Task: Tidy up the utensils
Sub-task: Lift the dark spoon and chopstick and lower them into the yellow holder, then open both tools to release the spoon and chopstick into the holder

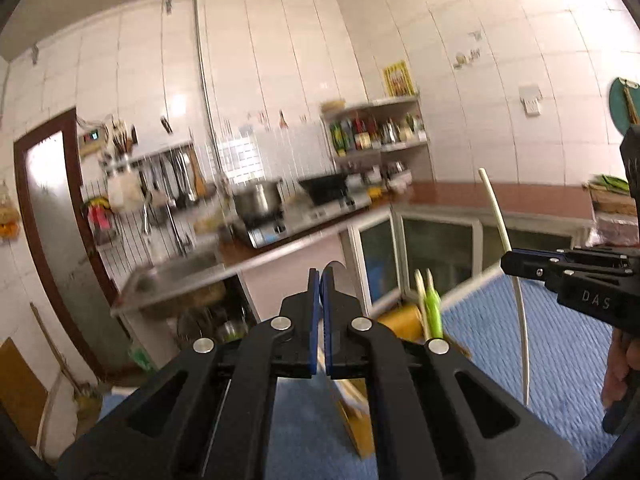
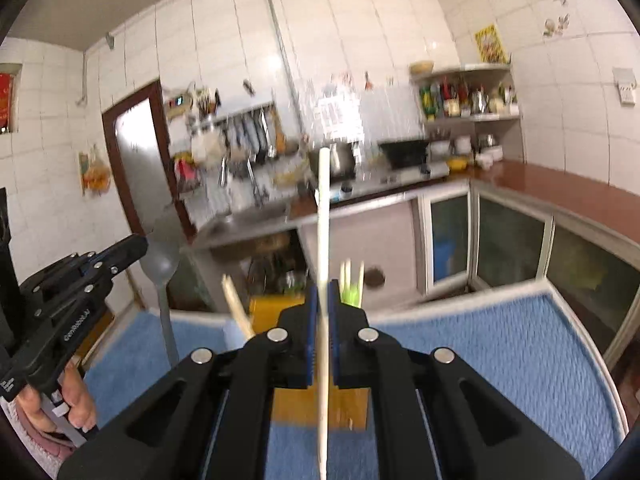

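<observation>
My left gripper (image 1: 321, 280) is shut on a grey spoon (image 1: 340, 280), seen edge-on between the pads; in the right wrist view the left gripper (image 2: 134, 248) holds the spoon (image 2: 162, 276) bowl up, handle hanging down. My right gripper (image 2: 323, 292) is shut on a white chopstick (image 2: 324, 220) held upright; in the left wrist view the right gripper (image 1: 510, 262) grips the chopstick (image 1: 506, 240) mid-length. Both are lifted above a blue mat (image 2: 480, 340). A yellow holder (image 2: 272, 308) ahead holds green chopsticks (image 2: 350, 288) and a pale one (image 2: 236, 304).
Beyond the mat's edge a kitchen counter (image 2: 560, 188) runs along tiled walls, with a sink (image 1: 180, 272), a steel pot (image 1: 258, 198), a stove with a black wok (image 1: 324, 188) and a corner shelf of bottles (image 1: 376, 128). A brown door (image 1: 52, 220) stands at the left.
</observation>
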